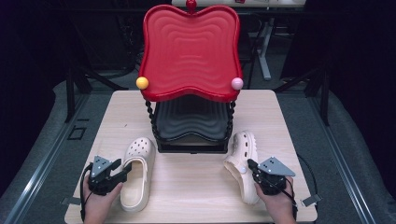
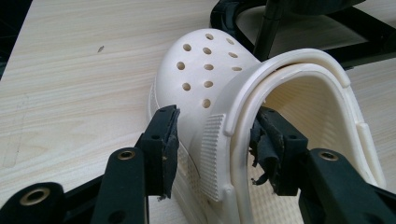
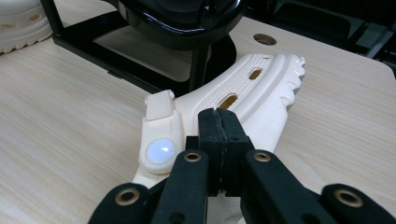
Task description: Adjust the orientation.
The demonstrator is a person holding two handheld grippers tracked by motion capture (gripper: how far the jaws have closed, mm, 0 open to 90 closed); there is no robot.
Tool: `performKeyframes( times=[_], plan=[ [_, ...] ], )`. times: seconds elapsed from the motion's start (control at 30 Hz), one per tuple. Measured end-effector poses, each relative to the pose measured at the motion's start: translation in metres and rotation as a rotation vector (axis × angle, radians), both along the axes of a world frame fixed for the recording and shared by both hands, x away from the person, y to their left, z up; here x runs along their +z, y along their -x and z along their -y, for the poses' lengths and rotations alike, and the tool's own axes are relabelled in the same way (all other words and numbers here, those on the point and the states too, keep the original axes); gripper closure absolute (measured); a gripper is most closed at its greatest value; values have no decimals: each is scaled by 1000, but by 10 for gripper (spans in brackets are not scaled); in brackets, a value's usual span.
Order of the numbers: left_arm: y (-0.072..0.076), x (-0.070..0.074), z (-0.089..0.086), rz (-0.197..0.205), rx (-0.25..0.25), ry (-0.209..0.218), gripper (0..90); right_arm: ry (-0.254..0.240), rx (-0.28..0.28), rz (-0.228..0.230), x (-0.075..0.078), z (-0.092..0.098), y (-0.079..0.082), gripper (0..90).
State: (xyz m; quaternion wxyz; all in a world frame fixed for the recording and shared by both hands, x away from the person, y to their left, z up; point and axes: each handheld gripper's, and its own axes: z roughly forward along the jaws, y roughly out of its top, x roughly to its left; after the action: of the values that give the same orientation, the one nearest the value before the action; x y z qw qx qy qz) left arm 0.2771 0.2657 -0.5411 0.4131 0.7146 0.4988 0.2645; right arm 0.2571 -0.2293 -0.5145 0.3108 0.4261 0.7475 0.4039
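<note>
Working two clogs on the bench (image 1: 196,186) below the rack (image 1: 191,126). Left gripper (image 2: 215,140) wide astride left clog (image 1: 136,172) wall, not pinching. Right gripper (image 3: 219,140) shut at right clog (image 3: 224,112), nothing visibly between. Neither racked yet.

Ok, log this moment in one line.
left gripper: open, straddling left clog wall | right gripper: shut at right clog | rack: empty
</note>
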Motion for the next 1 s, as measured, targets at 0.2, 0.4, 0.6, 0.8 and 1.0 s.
performKeyframes(
  times=[0.2,0.4,0.6,0.8,1.0],
  plan=[
    [0,0,-1,-7,1,11,511,-18,-31,-1,2,8,2,900],
    [-1,0,-1,-8,-7,7,511,-54,-93,-3,3,24,3,900],
    [-1,0,0,-12,-10,2,512,-81,-174,-30,1,49,0,900],
    [-2,0,1,-9,-11,3,512,-173,-279,-188,-16,92,-14,900],
    [-2,0,1,-8,-9,7,512,-209,-280,-331,-37,104,-27,900]
  ],
)
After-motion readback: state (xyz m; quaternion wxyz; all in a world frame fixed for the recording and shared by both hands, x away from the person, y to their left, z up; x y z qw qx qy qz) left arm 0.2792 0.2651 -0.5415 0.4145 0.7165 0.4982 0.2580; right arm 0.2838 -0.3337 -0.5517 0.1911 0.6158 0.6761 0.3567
